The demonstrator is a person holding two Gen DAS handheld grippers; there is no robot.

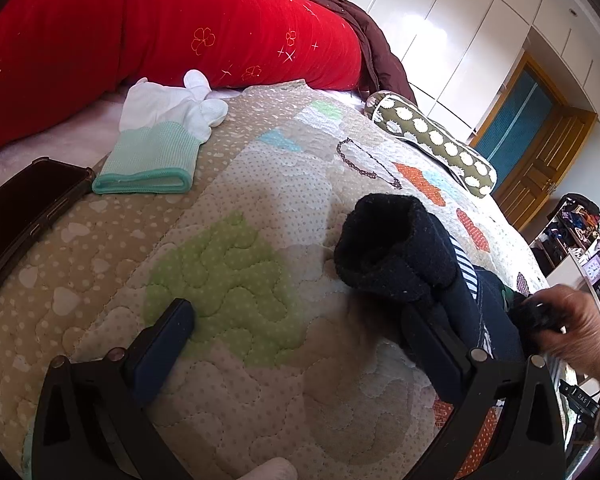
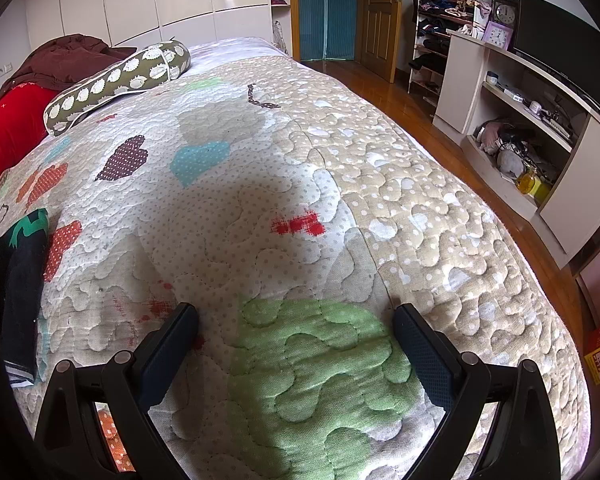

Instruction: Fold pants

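Observation:
Small dark navy pants (image 1: 404, 252) with a striped lining lie bunched on the quilt (image 1: 236, 264), the ribbed cuff end raised. They rest against the right finger of my left gripper (image 1: 296, 320), which is open and holds nothing. A bare hand (image 1: 572, 328) touches the pants at the right edge. In the right wrist view the pants (image 2: 20, 280) lie at the far left, with a green pattern. My right gripper (image 2: 296, 320) is open and empty over a green patch of the quilt (image 2: 420, 208).
Folded white and mint baby clothes (image 1: 160, 140) lie at the back left beside a dark phone (image 1: 32, 200). A red blanket (image 1: 140, 32) and a green bolster (image 1: 432, 140) lie along the far side. A shelf unit (image 2: 520, 120) and wooden floor (image 2: 400, 96) are to the right.

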